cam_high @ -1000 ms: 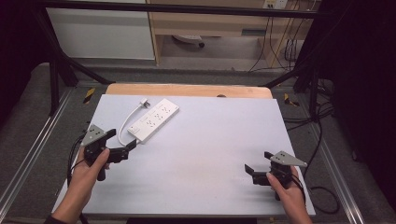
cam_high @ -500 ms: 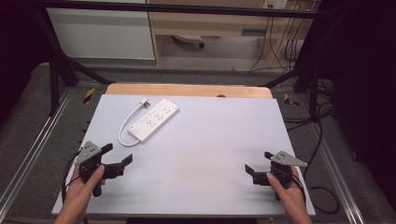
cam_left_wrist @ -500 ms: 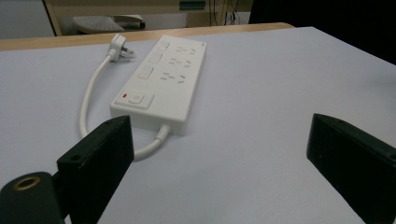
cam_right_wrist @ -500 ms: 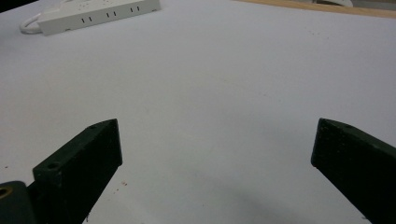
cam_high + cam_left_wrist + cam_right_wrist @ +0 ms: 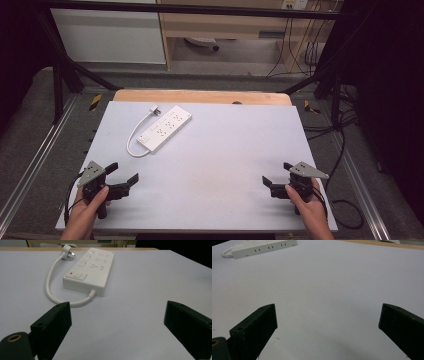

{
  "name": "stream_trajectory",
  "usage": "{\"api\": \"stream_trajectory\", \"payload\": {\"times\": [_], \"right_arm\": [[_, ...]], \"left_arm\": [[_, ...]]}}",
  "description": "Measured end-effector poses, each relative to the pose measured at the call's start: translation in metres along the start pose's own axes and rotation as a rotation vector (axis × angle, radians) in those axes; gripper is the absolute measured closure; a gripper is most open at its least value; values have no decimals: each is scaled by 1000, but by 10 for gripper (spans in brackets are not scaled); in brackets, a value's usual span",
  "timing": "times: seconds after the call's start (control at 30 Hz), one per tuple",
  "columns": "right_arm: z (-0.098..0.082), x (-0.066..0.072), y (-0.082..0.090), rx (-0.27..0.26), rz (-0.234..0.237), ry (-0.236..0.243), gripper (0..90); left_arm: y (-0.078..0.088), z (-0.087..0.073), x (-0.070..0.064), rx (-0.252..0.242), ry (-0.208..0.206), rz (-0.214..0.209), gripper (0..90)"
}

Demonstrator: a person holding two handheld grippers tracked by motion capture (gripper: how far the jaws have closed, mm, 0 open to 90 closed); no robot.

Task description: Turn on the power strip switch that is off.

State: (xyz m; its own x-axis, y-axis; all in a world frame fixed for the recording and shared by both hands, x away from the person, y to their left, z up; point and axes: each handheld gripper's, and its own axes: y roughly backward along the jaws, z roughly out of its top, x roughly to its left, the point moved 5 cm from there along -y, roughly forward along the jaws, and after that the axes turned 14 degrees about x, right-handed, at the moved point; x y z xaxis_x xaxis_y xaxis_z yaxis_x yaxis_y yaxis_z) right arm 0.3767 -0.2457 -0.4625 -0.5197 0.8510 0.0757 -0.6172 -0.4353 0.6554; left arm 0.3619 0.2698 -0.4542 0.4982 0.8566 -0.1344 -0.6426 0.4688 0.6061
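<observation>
Both claws were spread wide with nothing in them, left gripper (image 5: 122, 177) and right gripper (image 5: 276, 176) parked at the near corners of the table (image 5: 230, 150). Power strip (image 5: 165, 127) sat far-left, well apart. Looked like a rest step; next would be reaching out to it

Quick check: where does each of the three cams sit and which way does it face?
High view: above the near edge, looking forward and down on the white table; both hands, left gripper, right gripper.
Left gripper view: low, facing the white plastic power strip; open jaws.
Right gripper view: low, across the table; open jaws.
Shared: power strip.
</observation>
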Motion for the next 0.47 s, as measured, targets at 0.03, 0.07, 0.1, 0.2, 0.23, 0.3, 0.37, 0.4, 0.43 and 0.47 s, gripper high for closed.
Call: {"api": "stream_trajectory", "payload": {"times": [0.03,0.07,0.1,0.2,0.23,0.3,0.37,0.4,0.43,0.47], "right_arm": [[0,0,0,1,-1,1,24],[0,-1,0,1,-1,0,24],[0,-1,0,2,-2,0,24],[-1,-2,-1,4,-6,1,24],[-1,-2,-1,5,-8,2,24],[-1,-2,-2,10,-11,0,25],[-1,-4,-3,16,-19,1,25],[-2,-4,-4,21,-23,-1,24],[-2,-5,-5,27,-26,-4,23],[-3,-6,-8,38,-30,-5,21]], "left_arm": [[-2,-1,-1,5,-10,0,78],[-3,-1,-3,12,-14,-6,79],[-5,-2,-4,20,-21,-9,78],[-7,-2,-6,26,-33,-8,78],[-8,-3,-7,29,-31,-9,79],[-10,-4,-11,42,-41,-14,79],[-12,-6,-14,60,-63,-12,78],[-13,-7,-16,69,-69,-8,77],[-13,-7,-17,80,-72,-11,76],[-14,-8,-18,89,-70,-13,76]]}}
